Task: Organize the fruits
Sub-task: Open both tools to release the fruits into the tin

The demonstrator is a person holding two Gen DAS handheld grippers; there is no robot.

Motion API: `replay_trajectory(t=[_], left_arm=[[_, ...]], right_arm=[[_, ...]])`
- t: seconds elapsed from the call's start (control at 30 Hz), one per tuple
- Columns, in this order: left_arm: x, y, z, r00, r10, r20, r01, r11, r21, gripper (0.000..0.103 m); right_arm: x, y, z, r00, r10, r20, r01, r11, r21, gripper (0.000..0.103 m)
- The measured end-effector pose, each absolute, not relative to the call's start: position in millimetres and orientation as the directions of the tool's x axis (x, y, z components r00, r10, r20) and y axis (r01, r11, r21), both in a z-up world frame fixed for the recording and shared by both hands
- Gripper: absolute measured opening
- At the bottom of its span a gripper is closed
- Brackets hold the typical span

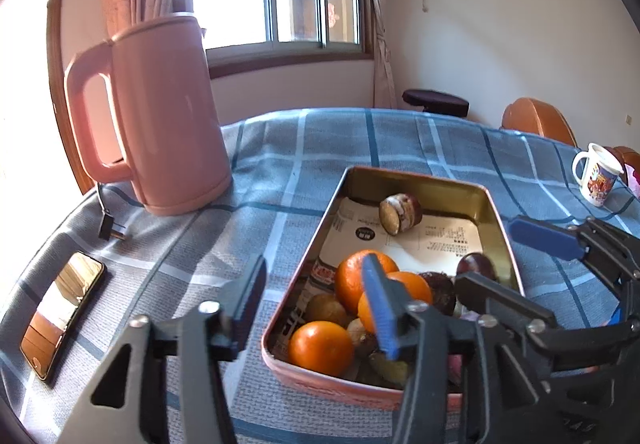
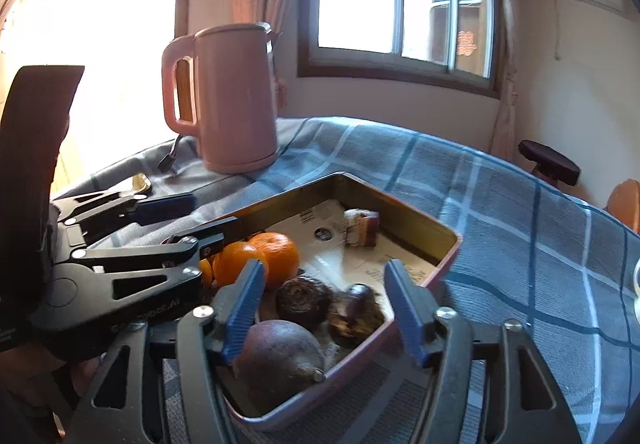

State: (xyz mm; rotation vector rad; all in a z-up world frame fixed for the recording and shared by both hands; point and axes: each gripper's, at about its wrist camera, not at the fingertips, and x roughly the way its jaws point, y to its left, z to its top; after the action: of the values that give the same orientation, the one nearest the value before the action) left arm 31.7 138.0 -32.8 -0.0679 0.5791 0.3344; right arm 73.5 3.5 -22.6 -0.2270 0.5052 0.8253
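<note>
Three oranges (image 1: 348, 308) lie in the tin (image 1: 448, 186) beside the left hand-held gripper (image 1: 316, 308).

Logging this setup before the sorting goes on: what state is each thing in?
Tin tray: open, fruit inside.
Pink kettle: upright, lid shut.
Plug: unplugged, on cloth.
Phone: flat, face up.
Mug: upright.
Left tool: open, empty.
Right tool: open, empty.

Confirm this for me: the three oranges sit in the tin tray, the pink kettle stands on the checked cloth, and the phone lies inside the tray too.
Not quite. The phone lies on the checked cloth, outside the tin tray, as the left wrist view shows. The rest holds: three oranges sit in the tray and the pink kettle stands on the cloth.
</note>
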Motion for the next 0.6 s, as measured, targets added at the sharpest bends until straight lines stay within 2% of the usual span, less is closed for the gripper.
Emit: replay_trajectory(t=[0.1, 0.43, 0.6], left_arm=[[27.9, 135.1, -30.0, 0.801, 0.296, -0.52, -0.329, 0.944, 0.031, 0.07], [24.1, 128.0, -26.8, 0.82, 0.303, -0.485, -0.323, 0.945, 0.043, 0.073], [18.2, 127.2, -24.2, 0.832, 0.312, -0.46, -0.331, 0.943, 0.04, 0.081]], right_arm=[[70.6, -4.1, -20.7, 0.595, 0.633, -0.496, -0.731, 0.682, -0.006, 0.07], [69.9, -32.7, -15.2, 0.677, 0.583, -0.449, -0.646, 0.763, 0.017, 0.078], [71.9, -39.4, -14.3, 0.684, 0.584, -0.438, -0.632, 0.774, 0.045, 0.079]])
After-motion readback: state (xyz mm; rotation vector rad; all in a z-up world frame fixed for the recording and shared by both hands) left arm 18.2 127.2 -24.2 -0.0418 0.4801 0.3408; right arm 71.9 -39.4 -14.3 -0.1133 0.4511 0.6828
